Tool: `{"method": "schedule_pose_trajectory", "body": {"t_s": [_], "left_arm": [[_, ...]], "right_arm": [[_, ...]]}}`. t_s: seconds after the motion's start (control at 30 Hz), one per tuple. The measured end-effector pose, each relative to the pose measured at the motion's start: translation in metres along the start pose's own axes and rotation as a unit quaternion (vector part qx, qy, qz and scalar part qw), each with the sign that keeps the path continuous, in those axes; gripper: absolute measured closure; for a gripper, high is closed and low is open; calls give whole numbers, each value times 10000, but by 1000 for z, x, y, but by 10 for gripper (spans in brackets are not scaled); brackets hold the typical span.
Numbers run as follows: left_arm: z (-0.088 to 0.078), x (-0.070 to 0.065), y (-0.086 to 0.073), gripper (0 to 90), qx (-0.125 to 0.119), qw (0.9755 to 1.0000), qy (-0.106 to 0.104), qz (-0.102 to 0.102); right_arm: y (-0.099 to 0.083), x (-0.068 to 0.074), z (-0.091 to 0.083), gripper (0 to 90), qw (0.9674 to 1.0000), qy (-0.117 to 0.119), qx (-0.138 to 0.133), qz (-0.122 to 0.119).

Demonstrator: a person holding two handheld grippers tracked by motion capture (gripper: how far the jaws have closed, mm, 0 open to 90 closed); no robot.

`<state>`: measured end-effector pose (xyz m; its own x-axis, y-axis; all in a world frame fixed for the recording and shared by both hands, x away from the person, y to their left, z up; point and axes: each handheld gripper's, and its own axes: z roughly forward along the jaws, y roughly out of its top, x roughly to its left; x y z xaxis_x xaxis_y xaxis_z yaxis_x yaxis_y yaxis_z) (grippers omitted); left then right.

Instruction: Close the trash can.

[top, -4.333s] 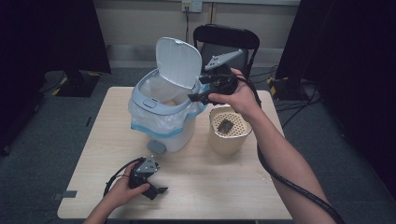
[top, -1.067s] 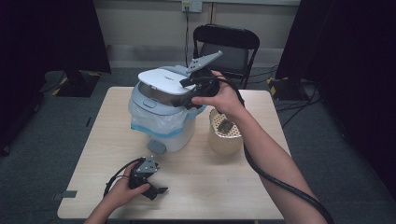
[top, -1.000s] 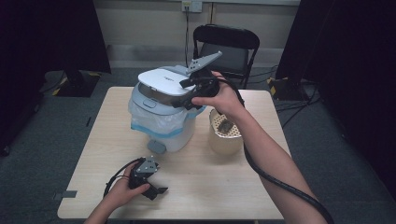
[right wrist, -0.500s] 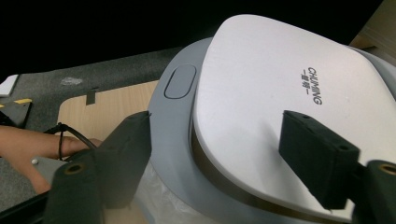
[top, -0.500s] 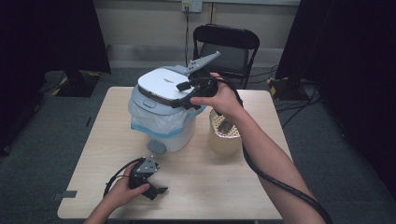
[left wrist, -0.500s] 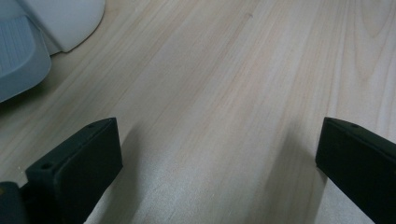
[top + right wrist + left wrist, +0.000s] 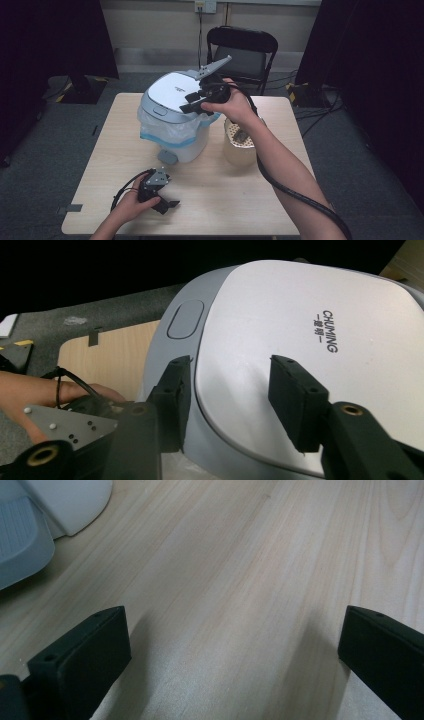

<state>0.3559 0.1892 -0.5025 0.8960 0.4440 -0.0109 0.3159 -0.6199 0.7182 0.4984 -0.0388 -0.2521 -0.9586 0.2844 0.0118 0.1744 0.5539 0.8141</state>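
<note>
Nearest the person's edge of the pale wooden table, the left gripper lies under the hand with its jaws spread wide and nothing but bare wood between them, as the left gripper view shows. Beyond it, near the table's middle, stands the white pedal bin, lined with a clear plastic bag and with its grey-rimmed lid down. Just right of the bin sits a round beige basket with something dark inside. Over the lid's right edge the right gripper has just been closing; in the right gripper view its pads straddle the lid's rim, one outside, one on top, though whether they press on it is unclear. Behind the table stands a black folding chair.
</note>
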Motion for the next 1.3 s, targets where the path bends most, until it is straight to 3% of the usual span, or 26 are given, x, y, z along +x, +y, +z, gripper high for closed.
{"method": "schedule_pose_trajectory", "body": {"t_s": [0.2,0.53,0.67,0.97,1.13,1.2,1.27,1.3], "left_arm": [[0,0,0,0,-1,10000,-10,-11],[0,0,0,0,-1,10000,-10,-10],[0,0,0,0,-2,10000,-9,-9],[0,0,0,0,-3,10000,-4,-17],[0,-1,0,0,-11,10000,2,-20],[0,-1,0,0,-12,10000,3,-22],[0,-1,0,0,-12,10000,3,-20],[0,-1,0,0,-14,10000,3,-22]], "right_arm": [[4,-1,5,614,9998,-136,24,-109],[7,-6,14,690,9994,-321,-94,-95],[9,-5,19,711,9993,-305,-5,-199],[11,1,28,743,9996,-136,-156,-203],[9,-1,27,733,9996,-59,-240,-95],[10,0,27,667,9997,-47,-231,-57],[11,2,26,534,9997,-154,-163,-95],[11,2,25,532,9997,-193,-144,-81]]}}
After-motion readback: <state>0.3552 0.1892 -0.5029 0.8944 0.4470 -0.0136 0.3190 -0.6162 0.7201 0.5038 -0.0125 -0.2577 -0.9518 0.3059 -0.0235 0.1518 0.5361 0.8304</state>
